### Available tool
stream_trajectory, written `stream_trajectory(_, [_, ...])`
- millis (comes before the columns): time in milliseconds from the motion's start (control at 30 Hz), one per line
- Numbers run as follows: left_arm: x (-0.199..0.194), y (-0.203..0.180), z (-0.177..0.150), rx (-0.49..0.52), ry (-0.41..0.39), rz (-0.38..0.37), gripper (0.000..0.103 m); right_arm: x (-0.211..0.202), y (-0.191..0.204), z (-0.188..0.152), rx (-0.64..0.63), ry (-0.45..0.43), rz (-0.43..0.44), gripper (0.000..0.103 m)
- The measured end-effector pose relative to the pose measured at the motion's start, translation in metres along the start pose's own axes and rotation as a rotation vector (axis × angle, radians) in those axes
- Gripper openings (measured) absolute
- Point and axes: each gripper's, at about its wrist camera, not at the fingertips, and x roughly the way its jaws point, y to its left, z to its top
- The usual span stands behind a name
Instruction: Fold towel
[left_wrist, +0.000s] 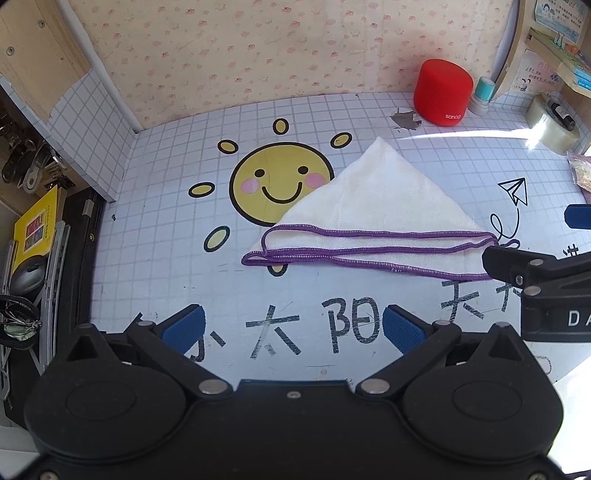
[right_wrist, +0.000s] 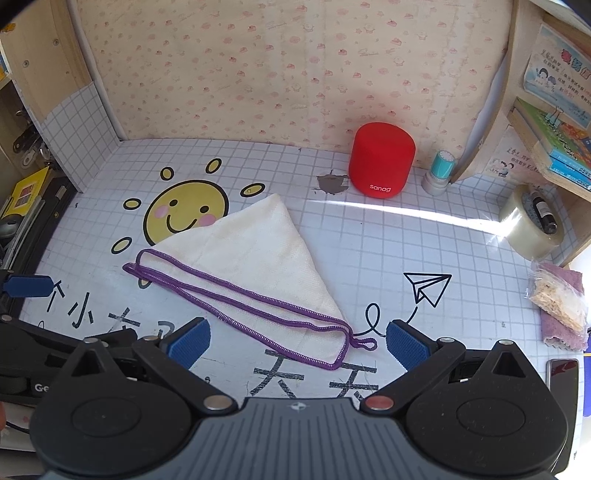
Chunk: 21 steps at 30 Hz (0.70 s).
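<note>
The towel (right_wrist: 255, 266), white with a purple hem, is shown lying flat on the bench (right_wrist: 369, 243) as a folded triangle, its apex turned toward the back wall and its long hemmed edge running left to right before both grippers, partly over the printed sun face (right_wrist: 184, 212). The right gripper (right_wrist: 297, 341) is seen with its fingers spread and empty, the loop-bearing right corner lying just ahead between them (the nearer arm for that end). The left gripper (left_wrist: 291, 326), fingers likewise spread and empty, is held short of the hem, the towel's left corner lying ahead of it.
</note>
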Motion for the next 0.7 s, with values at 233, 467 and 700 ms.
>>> stream_trajectory(233, [-0.0001, -0.0022, -0.0012, 0.007, -0.004, 0.038, 0.102, -0.0012, -0.0006, -0.0004, 0.004, -0.003, 0.002, 0.102])
stream_trajectory(467, [-0.0021, -0.0026, -0.002, 0.005, -0.011, 0.027, 0.102, -0.0025, -0.0024, -0.0008, 0.007, -0.011, 0.005, 0.102])
stream_trajectory(700, [-0.0015, -0.0038, -0.0047, 0.001, 0.002, 0.002, 0.102, -0.0035, -0.0012, 0.0, 0.0, -0.021, 0.004, 0.102])
